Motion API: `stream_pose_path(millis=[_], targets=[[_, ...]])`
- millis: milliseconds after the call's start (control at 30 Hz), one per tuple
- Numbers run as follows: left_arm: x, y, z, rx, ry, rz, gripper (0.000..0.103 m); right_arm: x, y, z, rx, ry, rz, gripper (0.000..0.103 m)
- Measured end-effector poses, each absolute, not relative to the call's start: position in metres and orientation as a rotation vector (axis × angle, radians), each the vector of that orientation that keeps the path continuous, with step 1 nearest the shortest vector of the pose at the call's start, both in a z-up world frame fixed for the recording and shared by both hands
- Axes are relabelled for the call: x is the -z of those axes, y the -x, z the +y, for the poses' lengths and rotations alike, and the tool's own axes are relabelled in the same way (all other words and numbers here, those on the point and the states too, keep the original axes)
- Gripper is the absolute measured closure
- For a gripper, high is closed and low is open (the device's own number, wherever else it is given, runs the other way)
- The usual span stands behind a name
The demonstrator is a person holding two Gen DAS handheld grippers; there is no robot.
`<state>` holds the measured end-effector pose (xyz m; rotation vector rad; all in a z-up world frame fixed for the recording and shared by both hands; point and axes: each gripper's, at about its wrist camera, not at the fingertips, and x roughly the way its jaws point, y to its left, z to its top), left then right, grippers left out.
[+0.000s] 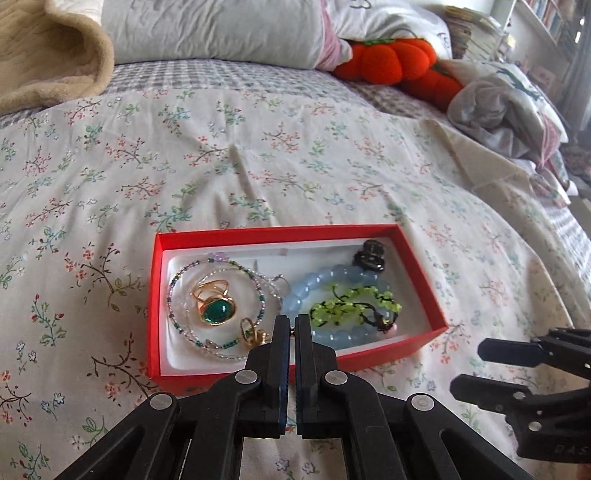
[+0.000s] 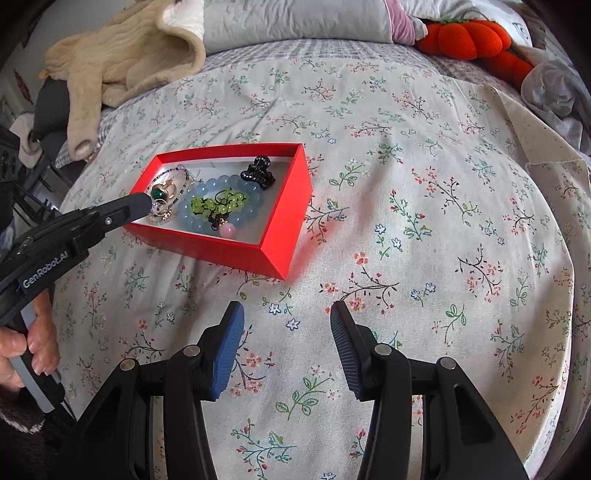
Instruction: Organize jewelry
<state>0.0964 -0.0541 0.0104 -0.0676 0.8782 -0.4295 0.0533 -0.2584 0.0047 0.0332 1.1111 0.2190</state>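
A red box [image 1: 162,280] with a white lining lies on the floral bedspread and also shows in the right wrist view [image 2: 284,221]. It holds a green-stone gold ring [image 1: 216,309], a thin beaded necklace [image 1: 177,317], a small gold ring [image 1: 255,332], a blue bead bracelet [image 1: 314,280], a lime bead bracelet [image 1: 354,304] and a black clip [image 1: 369,254]. My left gripper [image 1: 294,326] is over the box's near side, its jaws almost together with a tiny metallic bit between the tips. My right gripper [image 2: 286,314] is open and empty above bare bedspread, right of the box.
A beige blanket [image 2: 122,55] lies at the far left of the bed. Grey pillows [image 1: 221,29] and an orange pumpkin plush [image 1: 395,62] are at the back. Crumpled bedding [image 1: 498,107] lies at the right. The right gripper's fingers [image 1: 517,350] show at the right edge of the left wrist view.
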Motion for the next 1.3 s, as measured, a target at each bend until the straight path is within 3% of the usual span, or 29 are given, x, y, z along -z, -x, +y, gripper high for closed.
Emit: stream_pose_path(millis=[33,167,333,400,567,700,833,1300], targets=[[-0.008,-0.097,-0.054,0.415,0.070,0.895,0.100,-0.005,-0.053,-0.258,-0.220,-0.033,1.110,0.051],[-0.011,-0.089,-0.048,0.361,0.070,0.914,0.057,-0.007,-0.051,-0.259,-0.216,-0.032,1.103,0.051],[-0.014,-0.067,-0.042,0.245,-0.008,0.932,0.027,-0.010,-0.046,-0.260,-0.176,0.001,1.093,0.051],[-0.012,-0.056,-0.039,0.203,-0.026,0.944,0.020,-0.010,-0.042,-0.260,-0.136,0.010,1.104,0.049],[-0.009,-0.035,-0.031,0.131,-0.036,0.983,0.004,-0.013,-0.029,-0.257,-0.079,-0.056,1.134,0.025],[-0.009,-0.022,-0.025,0.111,-0.016,0.995,0.001,-0.022,-0.013,-0.239,-0.051,0.003,1.082,0.024],[-0.007,-0.013,-0.021,0.079,-0.031,1.003,0.001,-0.027,-0.001,-0.227,-0.022,0.030,1.039,0.011],[-0.008,-0.005,-0.002,0.036,0.000,0.981,0.000,-0.021,-0.007,-0.220,0.016,0.028,1.029,0.011]])
